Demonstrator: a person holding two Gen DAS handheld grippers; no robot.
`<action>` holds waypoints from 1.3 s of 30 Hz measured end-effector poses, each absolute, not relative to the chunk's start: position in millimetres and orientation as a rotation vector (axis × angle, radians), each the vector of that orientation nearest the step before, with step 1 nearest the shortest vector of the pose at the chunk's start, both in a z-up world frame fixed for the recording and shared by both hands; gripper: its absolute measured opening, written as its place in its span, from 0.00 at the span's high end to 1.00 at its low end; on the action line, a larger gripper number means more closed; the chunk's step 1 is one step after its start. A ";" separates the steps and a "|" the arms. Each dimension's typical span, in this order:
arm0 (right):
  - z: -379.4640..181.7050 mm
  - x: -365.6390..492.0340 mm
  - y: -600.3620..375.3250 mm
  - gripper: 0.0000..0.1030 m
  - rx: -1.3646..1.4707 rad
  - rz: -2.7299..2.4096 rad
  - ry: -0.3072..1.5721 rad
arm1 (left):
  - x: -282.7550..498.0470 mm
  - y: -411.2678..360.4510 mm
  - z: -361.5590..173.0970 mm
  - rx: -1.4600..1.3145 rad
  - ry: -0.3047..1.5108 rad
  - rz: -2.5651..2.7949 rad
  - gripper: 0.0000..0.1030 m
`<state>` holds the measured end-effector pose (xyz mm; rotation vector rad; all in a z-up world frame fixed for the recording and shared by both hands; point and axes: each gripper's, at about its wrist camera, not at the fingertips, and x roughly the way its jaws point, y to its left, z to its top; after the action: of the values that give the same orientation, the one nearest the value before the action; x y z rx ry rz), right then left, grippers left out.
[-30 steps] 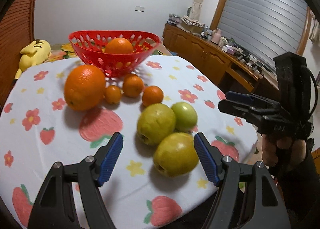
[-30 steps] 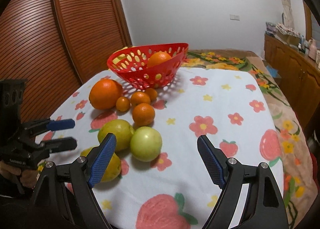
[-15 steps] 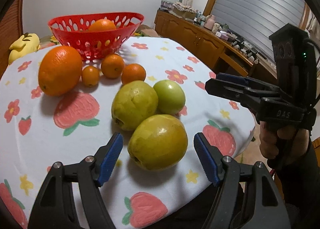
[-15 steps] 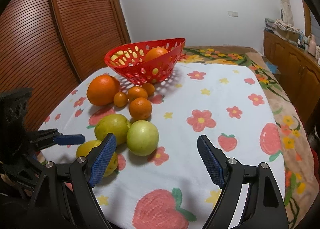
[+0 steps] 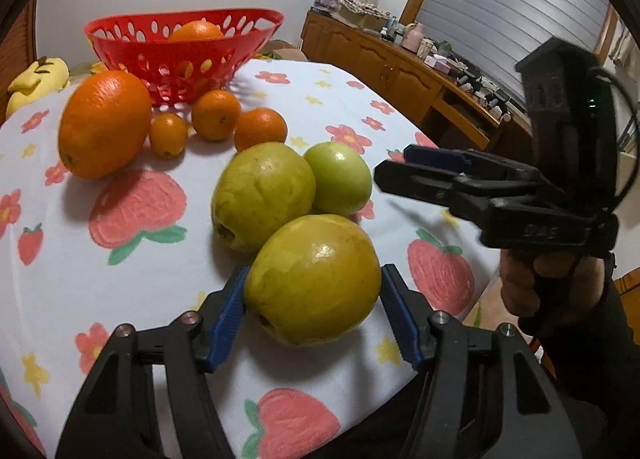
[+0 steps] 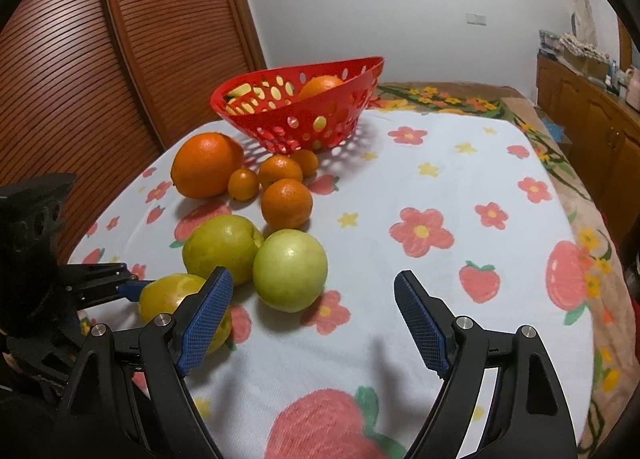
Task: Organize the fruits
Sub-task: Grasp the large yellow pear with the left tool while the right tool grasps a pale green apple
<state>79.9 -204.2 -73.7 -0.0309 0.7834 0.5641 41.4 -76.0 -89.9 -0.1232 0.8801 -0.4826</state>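
Observation:
My left gripper (image 5: 314,315) is open with its blue pads on either side of the nearest yellow-green pear (image 5: 314,279), close to or just touching it; the pear rests on the table. Behind it lie a second pear (image 5: 262,195) and a green apple (image 5: 338,179). A big orange (image 5: 104,123) and three small oranges (image 5: 216,115) lie before the red basket (image 5: 176,47), which holds an orange. My right gripper (image 6: 314,319) is open and empty, just in front of the green apple (image 6: 290,269). It also shows in the left wrist view (image 5: 416,167).
The round table has a white cloth (image 6: 460,187) with flower and strawberry prints. A wooden slatted door (image 6: 80,59) stands behind on the left. A wooden sideboard (image 5: 400,63) with small items runs along the right wall. A yellow plush toy (image 5: 36,79) lies past the far edge.
My left gripper has moved forward until its pads flank the nearest pear. My right gripper has edged closer to the green apple. No fruit has moved.

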 end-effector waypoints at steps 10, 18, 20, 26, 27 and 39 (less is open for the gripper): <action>-86.0 91.0 -194.8 0.34 -0.023 0.600 0.816 | 31.0 -55.3 -69.4 -0.133 0.809 -0.445 0.38; -92.6 98.7 -186.8 0.39 -0.025 0.614 0.836 | 30.3 -44.6 -65.2 -0.153 0.797 -0.427 0.38; -93.7 101.1 -184.8 0.39 -0.023 0.618 0.841 | 29.4 -43.4 -64.0 -0.157 0.794 -0.428 0.38; -96.0 104.8 -182.4 0.40 -0.020 0.627 0.855 | 28.6 -39.6 -61.2 -0.165 0.784 -0.421 0.38; -96.1 105.1 -182.9 0.45 -0.014 0.635 0.857 | 28.8 -38.9 -61.0 -0.166 0.782 -0.418 0.38; -93.4 101.3 -190.7 0.49 -0.054 0.605 0.841 | 31.3 -28.0 -58.2 -0.180 0.769 -0.390 0.38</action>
<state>101.3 -190.7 -93.4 -0.0543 0.8407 0.6049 31.3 -28.0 -58.2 -0.1799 0.7685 -0.3902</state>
